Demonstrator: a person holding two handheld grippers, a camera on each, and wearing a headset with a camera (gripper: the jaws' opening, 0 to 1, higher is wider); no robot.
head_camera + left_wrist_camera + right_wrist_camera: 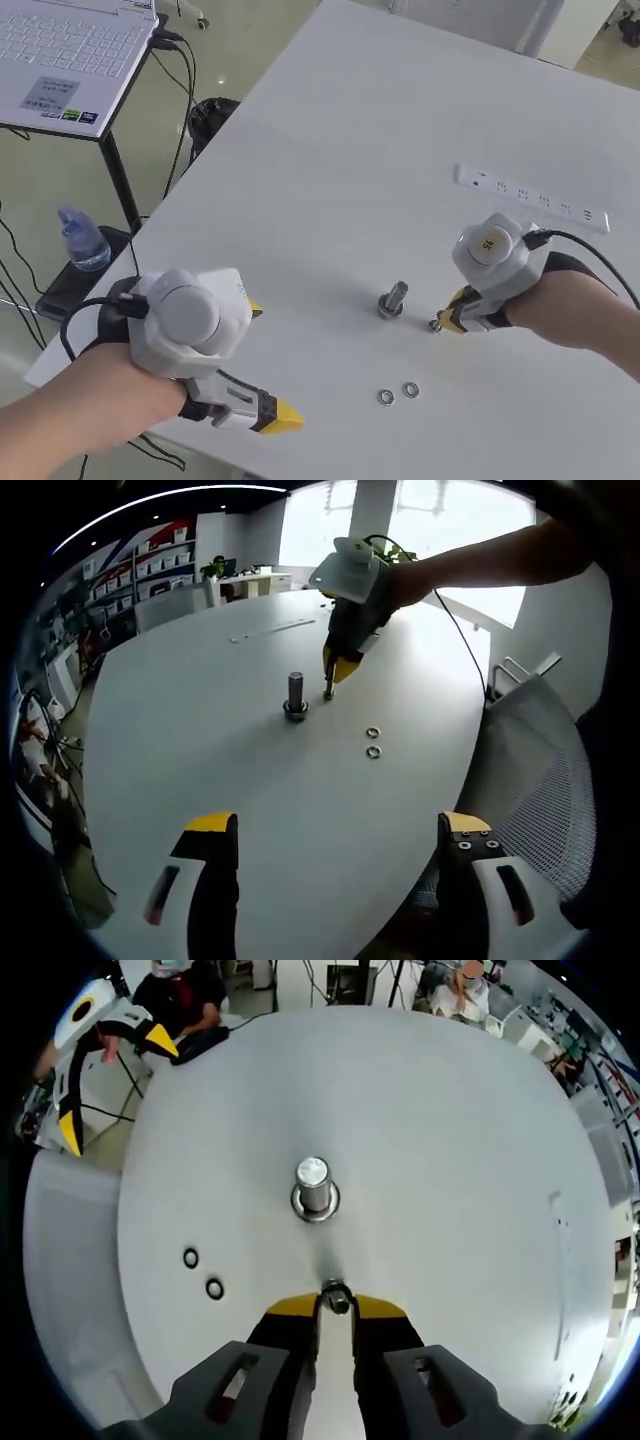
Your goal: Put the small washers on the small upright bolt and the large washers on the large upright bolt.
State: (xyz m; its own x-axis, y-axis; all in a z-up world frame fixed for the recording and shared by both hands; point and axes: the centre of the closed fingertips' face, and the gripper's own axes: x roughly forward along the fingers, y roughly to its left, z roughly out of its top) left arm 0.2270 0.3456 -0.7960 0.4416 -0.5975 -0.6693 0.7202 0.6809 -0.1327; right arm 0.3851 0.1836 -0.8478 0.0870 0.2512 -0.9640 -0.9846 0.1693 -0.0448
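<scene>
**Head view:** On a white table (340,140), the right gripper (450,322) bears on the small bolt (435,324), which stands just right of the large bolt (393,299). Two loose washers (386,397) lie near the large bolt on the person's side. The left gripper (270,364) hangs well off to its left, at the table's edge.

**Left gripper view:** The left gripper (338,825) has its jaws spread wide and carries nothing. Beyond them stands the large bolt (296,695) with a metal collar at its foot. The right gripper (340,670) is just beside it, over the small bolt (328,690), and the loose washers (373,742) lie nearer the camera.

**Right gripper view:** The right gripper (336,1305) has its jaws drawn nearly together, with the small bolt (336,1298) between the tips. Whether they pinch a washer cannot be told. The large bolt (314,1188) rises just ahead, and the loose washers (202,1272) lie to its left.

The step in hand looks like seating a washer on the small bolt. The next move calls for a clean release that does not tip the bolt, then fetching a loose washer.

The count is two bolts, two loose washers and two grippers. The rings at the large bolt's foot cannot be counted.
</scene>
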